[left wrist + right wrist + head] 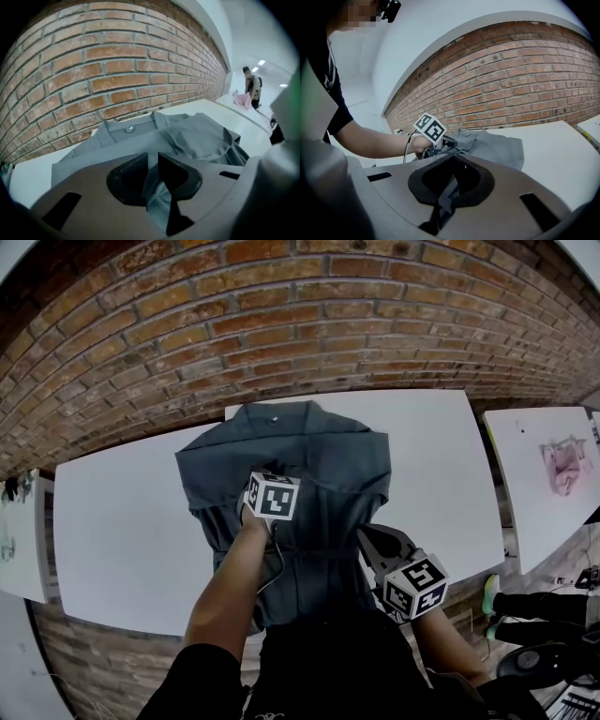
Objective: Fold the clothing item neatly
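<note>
Now | shirt [328, 451] beneath left hand-held gripper [153, 157] | pinched by right hand-held gripper [453, 159]

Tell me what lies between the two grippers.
Only the grey garment: in the head view its cloth fills the stretch from the left gripper to the right gripper, with nothing else there.

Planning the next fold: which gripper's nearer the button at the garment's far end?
Left. The left gripper sits over the garment's middle; the right gripper is at its near right edge, farther from the button.
</note>
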`<state>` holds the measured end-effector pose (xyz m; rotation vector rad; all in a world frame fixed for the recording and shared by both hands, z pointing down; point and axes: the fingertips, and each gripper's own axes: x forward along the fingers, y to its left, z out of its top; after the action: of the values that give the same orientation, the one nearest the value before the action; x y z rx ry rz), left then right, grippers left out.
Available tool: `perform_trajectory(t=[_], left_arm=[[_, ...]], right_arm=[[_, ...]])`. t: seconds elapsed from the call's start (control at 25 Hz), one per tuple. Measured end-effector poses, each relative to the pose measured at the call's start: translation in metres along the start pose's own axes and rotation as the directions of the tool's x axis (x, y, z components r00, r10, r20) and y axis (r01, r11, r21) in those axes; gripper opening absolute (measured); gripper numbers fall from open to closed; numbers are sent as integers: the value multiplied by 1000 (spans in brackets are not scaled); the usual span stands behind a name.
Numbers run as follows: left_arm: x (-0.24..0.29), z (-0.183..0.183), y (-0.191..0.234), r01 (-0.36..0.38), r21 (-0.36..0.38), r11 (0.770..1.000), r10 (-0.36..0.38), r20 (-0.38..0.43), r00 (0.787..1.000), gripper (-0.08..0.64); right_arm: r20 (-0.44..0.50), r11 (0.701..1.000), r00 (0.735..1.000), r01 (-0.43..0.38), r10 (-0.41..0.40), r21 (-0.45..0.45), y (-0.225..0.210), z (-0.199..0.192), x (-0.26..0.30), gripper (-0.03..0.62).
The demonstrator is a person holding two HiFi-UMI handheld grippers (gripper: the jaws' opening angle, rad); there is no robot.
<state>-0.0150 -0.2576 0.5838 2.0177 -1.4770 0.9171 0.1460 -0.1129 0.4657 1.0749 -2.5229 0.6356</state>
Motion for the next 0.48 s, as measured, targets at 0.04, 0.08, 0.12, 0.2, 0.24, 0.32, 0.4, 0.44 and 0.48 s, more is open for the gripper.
perform_trajectory(t=[0.04, 0.08, 0.12, 0.2, 0.24, 0.32, 0.4, 0.44, 0.48], left_arm=[[4, -4, -4, 13, 12, 1000, -13, -18, 1000, 66], [7, -8, -10, 28, 24, 999, -27, -37, 999, 66], [8, -14, -17, 42, 35, 999, -40, -55, 998, 66], [10, -28, -29, 66, 49, 997, -62, -87, 994, 66], [10, -34, -33, 76, 54, 996, -71, -96, 993, 66], [9, -41, -38, 88, 72, 994, -80, -96, 992, 61], [5, -43, -37, 97, 100, 990, -88, -91, 992, 61], [2, -43, -35, 98, 117, 988, -89, -83, 993, 61], [-3, -42, -31, 100, 129, 987, -91, -72, 993, 61]], right_arm=[[-2, 1000, 1000, 1, -1, 1, 0, 0, 1, 2], [-4, 1000, 1000, 4, -4, 4, -1, -1, 2, 2], [-8, 1000, 1000, 8, -8, 7, -2, -1, 2, 2], [-20, 1000, 1000, 13, -13, 14, -4, -4, 4, 2], [-26, 1000, 1000, 15, -15, 16, -5, -4, 5, 2], [-31, 1000, 999, 21, -20, 12, -5, -4, 10, 2], [-28, 1000, 999, 29, -28, 8, -2, -1, 15, 2], [-25, 999, 999, 34, -34, 9, 0, 0, 18, 2], [-24, 999, 999, 40, -40, 11, 3, 0, 21, 2]])
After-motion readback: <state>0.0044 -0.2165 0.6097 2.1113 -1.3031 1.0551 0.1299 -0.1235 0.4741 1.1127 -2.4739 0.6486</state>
